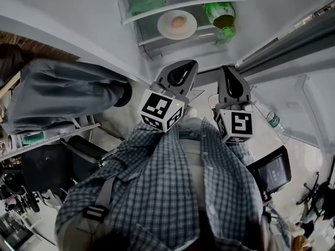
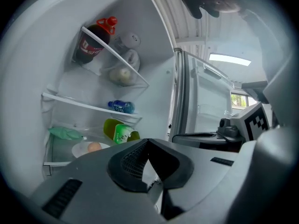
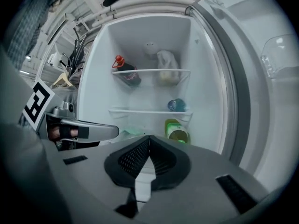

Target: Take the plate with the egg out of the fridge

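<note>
A white plate (image 1: 177,24) with a brown egg (image 1: 178,21) on it rests on a low glass shelf in the open fridge (image 1: 157,51). In the left gripper view the plate (image 2: 81,149) and egg (image 2: 94,146) show just past the gripper's body, at lower left. My left gripper (image 1: 182,71) (image 2: 148,142) is shut and empty, held in front of the fridge, short of the shelf. Beside it on the right, my right gripper (image 1: 233,83) (image 3: 149,138) is also shut with nothing in it. The right gripper's own body hides the plate in its view.
A green bottle (image 1: 220,12) (image 2: 122,133) lies to the right of the plate, and a green bag (image 1: 144,5) (image 2: 65,133) to its left. Higher shelves hold a blue bottle (image 3: 176,105), a cola bottle (image 3: 126,74) and a white bag (image 3: 166,64). The fridge door (image 1: 293,41) stands open at right.
</note>
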The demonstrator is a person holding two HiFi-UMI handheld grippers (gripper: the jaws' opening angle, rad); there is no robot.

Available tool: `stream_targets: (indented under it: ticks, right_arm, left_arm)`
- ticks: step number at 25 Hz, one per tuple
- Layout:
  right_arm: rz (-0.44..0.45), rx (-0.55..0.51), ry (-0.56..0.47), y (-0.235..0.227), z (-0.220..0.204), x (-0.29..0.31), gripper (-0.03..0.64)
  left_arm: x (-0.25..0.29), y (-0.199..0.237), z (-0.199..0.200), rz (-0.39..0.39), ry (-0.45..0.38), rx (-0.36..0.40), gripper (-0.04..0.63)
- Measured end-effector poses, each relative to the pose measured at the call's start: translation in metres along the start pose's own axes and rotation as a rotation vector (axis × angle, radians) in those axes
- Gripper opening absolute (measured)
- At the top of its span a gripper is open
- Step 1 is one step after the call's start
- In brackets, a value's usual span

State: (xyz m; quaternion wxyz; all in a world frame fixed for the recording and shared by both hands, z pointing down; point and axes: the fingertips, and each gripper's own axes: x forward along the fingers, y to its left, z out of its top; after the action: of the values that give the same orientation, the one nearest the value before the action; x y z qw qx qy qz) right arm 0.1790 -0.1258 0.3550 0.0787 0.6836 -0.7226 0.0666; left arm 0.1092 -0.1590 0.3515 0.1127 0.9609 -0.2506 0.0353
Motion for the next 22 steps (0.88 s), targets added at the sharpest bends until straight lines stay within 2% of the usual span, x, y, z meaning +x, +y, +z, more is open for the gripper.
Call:
stream_targets:
  ticks: [4, 8, 12, 18, 22]
  right_arm:
    - [0.065, -0.045, 0.015, -0.004, -0.002, 0.020, 0.006]
    - [0.119, -0.154, 0.087, -0.003, -0.011, 0.044, 0.005]
    - [0.197, -0.262, 0.110, 0.008, -0.012, 0.065, 0.006]
    - [0.256, -0.393, 0.099, 0.011, -0.013, 0.091, 0.006]
    - [0.302, -0.468, 0.133, 0.020, -0.022, 0.102, 0.006]
  left_arm:
    - [0.006, 0.011, -0.001, 0.065, -0.010, -0.018, 0.006]
    - [0.009, 0.020, -0.003, 0.132, -0.021, -0.036, 0.006]
    - [0.009, 0.029, -0.007, 0.194, -0.023, -0.054, 0.006]
    - [0.003, 0.037, -0.015, 0.256, -0.004, -0.070, 0.006]
    - [-0.002, 0.042, -0.018, 0.292, -0.002, -0.087, 0.006]
